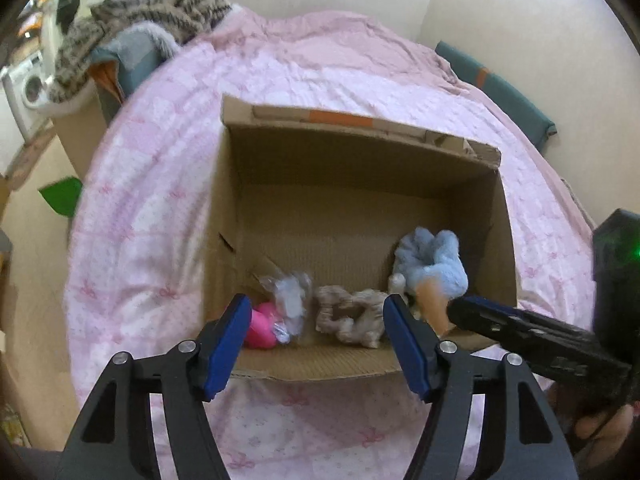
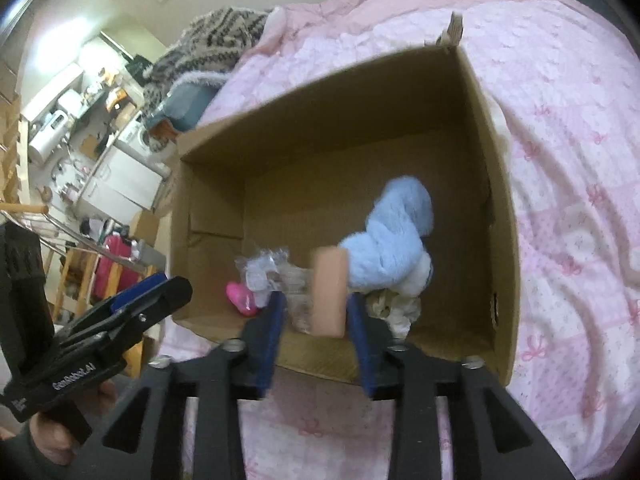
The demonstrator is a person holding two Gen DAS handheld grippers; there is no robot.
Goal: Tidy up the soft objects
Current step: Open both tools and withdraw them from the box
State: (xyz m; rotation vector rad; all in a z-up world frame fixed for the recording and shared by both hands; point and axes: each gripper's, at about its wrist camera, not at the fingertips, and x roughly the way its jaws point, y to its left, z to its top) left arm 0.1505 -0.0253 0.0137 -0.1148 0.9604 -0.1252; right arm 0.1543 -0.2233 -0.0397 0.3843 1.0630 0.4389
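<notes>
Left gripper [image 1: 318, 344] at bottom centre of its own view, angled downward, blue pads apart, nothing between them. Right gripper [image 2: 316, 334] at bottom centre of its view, angled downward, jaws parted, pads not pressing anything. A hand [image 2: 52, 436] grips the left gripper's handle at lower left of right view.

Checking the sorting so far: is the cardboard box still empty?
No: the cardboard box already holds a blue plush, a beige scrunchie and a pink item.
</notes>
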